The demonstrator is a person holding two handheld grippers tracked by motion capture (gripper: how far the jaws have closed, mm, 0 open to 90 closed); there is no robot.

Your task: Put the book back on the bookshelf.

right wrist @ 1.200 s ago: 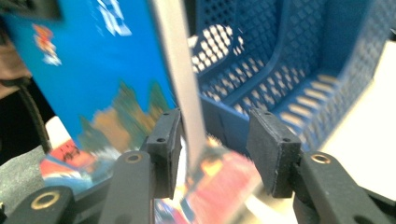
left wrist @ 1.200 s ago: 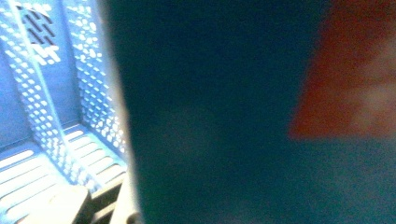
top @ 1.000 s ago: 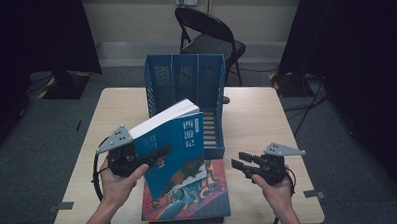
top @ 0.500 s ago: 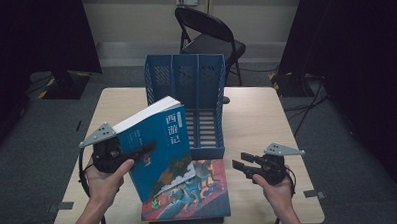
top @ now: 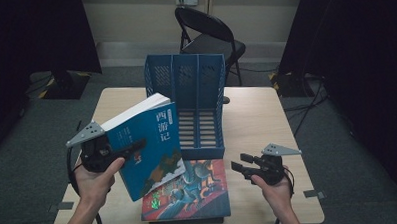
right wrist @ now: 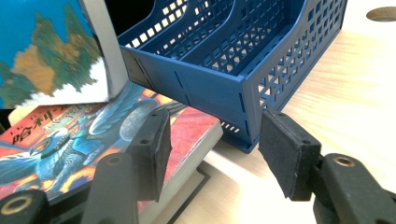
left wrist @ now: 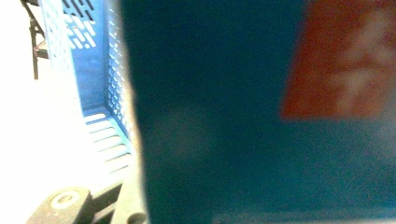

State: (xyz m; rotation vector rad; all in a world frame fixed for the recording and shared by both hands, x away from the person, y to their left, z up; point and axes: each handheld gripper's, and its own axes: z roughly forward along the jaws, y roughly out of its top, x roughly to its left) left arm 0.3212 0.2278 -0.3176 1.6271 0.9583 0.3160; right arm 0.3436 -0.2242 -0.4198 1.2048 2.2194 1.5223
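Note:
My left gripper [top: 135, 144] is shut on a thick blue book [top: 150, 143] and holds it tilted in the air above the table's front left. In the left gripper view that book's cover [left wrist: 243, 140] blocks almost everything. A red and blue illustrated book [top: 197, 194] lies flat at the front, on top of a dark book [top: 185, 221]. My right gripper [top: 240, 161] hovers just right of that stack. Its jaws have just been opening and nothing is between them [right wrist: 215, 144]. The illustrated book [right wrist: 84, 140] lies just left of them.
A blue three-slot file rack [top: 198, 92] stands mid-table, its front corner [right wrist: 243, 98] close ahead of my right gripper. Bare wooden table [top: 257, 120] spreads to the right of the rack. A black folding chair [top: 209, 36] stands behind the table.
The left gripper has carried the blue book to the left and slightly higher, away from the rack. The right hand has stayed in place.

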